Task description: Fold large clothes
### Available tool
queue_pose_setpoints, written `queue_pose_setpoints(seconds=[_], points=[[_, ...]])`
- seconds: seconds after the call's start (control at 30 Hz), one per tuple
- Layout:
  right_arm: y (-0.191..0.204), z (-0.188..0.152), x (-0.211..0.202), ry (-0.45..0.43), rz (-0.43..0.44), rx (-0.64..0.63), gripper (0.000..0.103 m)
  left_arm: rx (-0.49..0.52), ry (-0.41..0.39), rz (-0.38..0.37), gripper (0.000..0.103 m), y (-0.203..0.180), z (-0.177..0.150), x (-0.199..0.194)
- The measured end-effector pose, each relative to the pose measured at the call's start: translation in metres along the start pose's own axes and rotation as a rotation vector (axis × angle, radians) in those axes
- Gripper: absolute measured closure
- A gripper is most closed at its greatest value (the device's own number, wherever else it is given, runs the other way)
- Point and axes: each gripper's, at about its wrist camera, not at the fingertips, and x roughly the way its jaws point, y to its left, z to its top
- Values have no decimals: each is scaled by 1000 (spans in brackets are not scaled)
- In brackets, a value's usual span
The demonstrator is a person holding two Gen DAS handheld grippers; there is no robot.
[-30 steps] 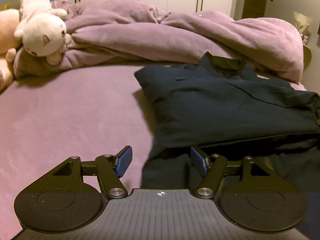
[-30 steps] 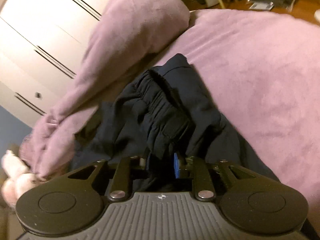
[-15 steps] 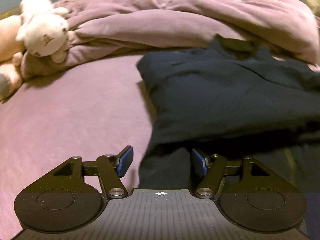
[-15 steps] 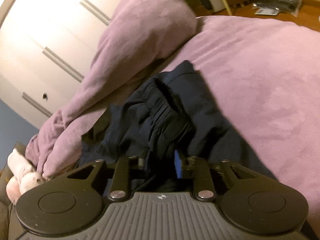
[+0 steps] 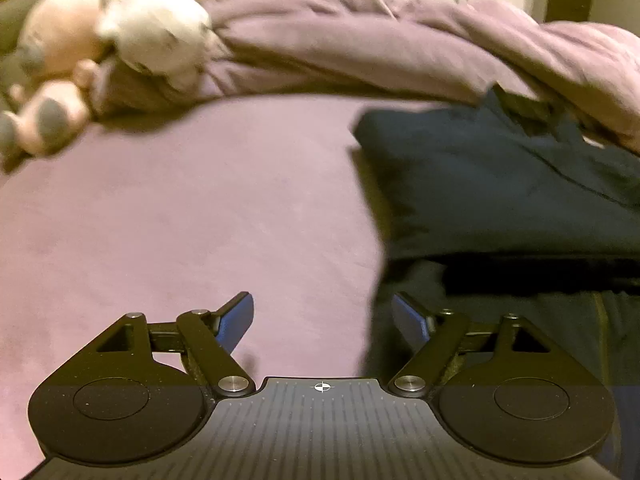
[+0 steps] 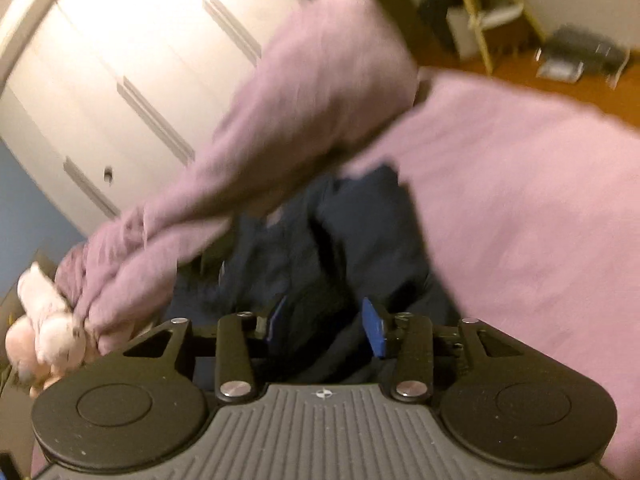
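A dark navy garment (image 5: 500, 192) lies folded on the pink bed sheet (image 5: 180, 220), right of centre in the left wrist view. My left gripper (image 5: 324, 316) hovers over the garment's near left edge. Its jaws are opening wide, with only sheet and that edge beneath them. In the blurred right wrist view the same garment (image 6: 352, 232) lies bunched just ahead. My right gripper (image 6: 324, 322) is above it with its jaws opening. Dark cloth shows in the gap, and the blue pads (image 6: 374, 328) do not press on it.
A rumpled purple duvet (image 5: 380, 48) is piled along the far side of the bed. Plush toys (image 5: 132, 28) sit at its left end. White wardrobe doors (image 6: 140, 80) stand behind. A wooden floor with a yellow stool (image 6: 492, 12) lies beyond the bed's right side.
The right gripper's jaws have spread off the gathered dark cloth they were pinching, and it has lifted and rolled. The left gripper has widened and shifted left, so the garment sits further right.
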Motion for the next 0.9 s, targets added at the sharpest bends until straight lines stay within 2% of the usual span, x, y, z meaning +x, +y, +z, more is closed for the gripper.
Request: queue_pose_setpoints(seconds=[0.1, 0.13, 0.17, 0.27, 0.37, 0.43, 0.5, 0.53, 0.6, 0.67, 0.73, 0.9], points=[[27, 2, 6, -34, -1, -80, 61, -39, -79, -38, 22, -5, 14, -16], [44, -2, 15, -24, 3, -138, 63, -56, -96, -62, 22, -10, 20, -16], [60, -7, 26, -8, 11, -193, 71, -69, -113, -91, 22, -19, 26, -15], [106, -26, 64, 44, 42, -348, 77, -80, -125, -138, 23, -53, 35, 6], [123, -47, 103, 69, -28, -463, 84, -96, -107, -150, 25, -76, 30, 37], [122, -54, 118, 71, -72, -519, 85, -67, -95, -108, 22, -89, 24, 54], [113, -53, 131, 51, -128, -576, 94, -55, -113, -86, 20, -93, 20, 63], [107, -52, 134, 44, -159, -582, 103, -66, -114, -88, 20, -93, 18, 67], [80, -45, 137, 14, -185, -533, 103, -88, -105, -107, 18, -88, 15, 72], [55, -36, 136, 25, -123, -426, 103, -75, -103, -113, 17, -89, 15, 73], [55, -33, 130, 33, -119, -391, 103, -61, -99, -104, 17, -88, 16, 70], [76, -47, 84, 39, -78, -487, 101, -48, -100, -100, 18, -83, 10, 53]])
